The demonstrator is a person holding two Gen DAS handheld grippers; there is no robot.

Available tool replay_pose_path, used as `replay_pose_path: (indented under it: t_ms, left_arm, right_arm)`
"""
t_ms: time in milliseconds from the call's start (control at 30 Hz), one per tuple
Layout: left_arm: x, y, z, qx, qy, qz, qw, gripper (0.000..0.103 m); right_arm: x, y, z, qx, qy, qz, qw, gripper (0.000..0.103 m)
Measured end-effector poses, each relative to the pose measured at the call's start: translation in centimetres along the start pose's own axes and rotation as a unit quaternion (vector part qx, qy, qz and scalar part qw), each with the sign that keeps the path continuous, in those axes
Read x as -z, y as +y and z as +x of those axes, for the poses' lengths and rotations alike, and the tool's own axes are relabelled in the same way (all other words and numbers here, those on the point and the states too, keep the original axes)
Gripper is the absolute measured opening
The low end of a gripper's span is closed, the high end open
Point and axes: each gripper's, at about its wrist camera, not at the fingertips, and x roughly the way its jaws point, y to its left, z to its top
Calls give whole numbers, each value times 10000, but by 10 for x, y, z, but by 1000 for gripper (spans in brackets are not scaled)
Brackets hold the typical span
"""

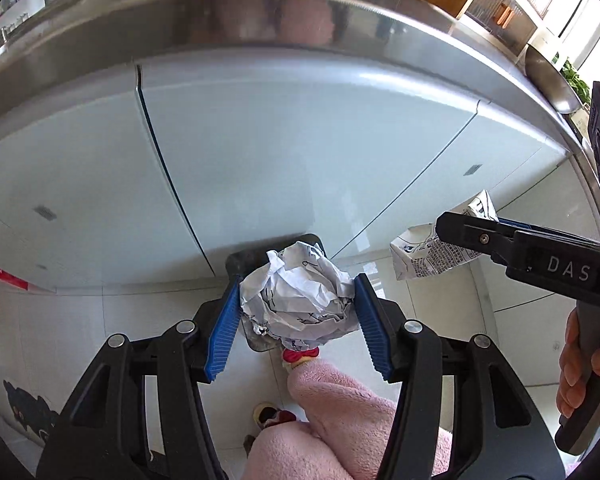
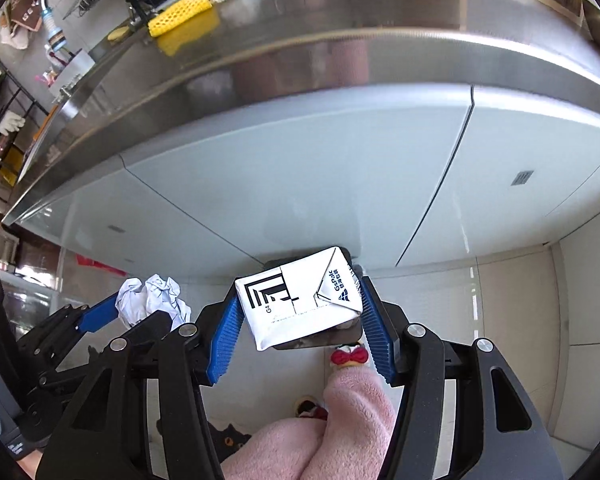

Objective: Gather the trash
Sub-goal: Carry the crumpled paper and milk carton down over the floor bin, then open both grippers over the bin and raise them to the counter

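left hand-held gripper (image 1: 296, 312): clamped on crumpled paper ball (image 1: 300, 300), above dark bin (image 1: 248, 260) on floor | right hand-held gripper (image 2: 300, 312): clamped on flattened white carton (image 2: 300, 296), also over bin; steel desk (image 2: 340, 52) behind, above both

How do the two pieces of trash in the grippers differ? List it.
The crumpled paper ball in the left gripper is wrinkled and irregular; the milk carton in the right gripper is flattened, with smooth faces and folded corners. The paper shows scattered dark marks; the carton has bold black lines and blue lettering. Both are mostly white, each clamped between blue pads.
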Motion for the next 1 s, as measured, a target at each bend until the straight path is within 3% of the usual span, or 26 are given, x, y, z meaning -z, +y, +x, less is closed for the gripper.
replay_pose_path:
  t_ms: [300,533,800,1000]
  left_arm:
    - [9,18,81,-62,625,-217,9978,53]
    - [15,24,132,-77,1065,-258,9939,53]
    - [5,30,148,-92,1327,-368,9904,61]
    - [2,28,141,-108,1263,-379,9912,78]
  right_arm:
    - [0,-12,80,-82,554,122,9984,57]
    - [-3,-20,126,-112,665,276,9973,57]
    - [-17,-21,148,-199,940,499,9941,59]
    - [-25,-23,148,-88,949,564,9939,65]
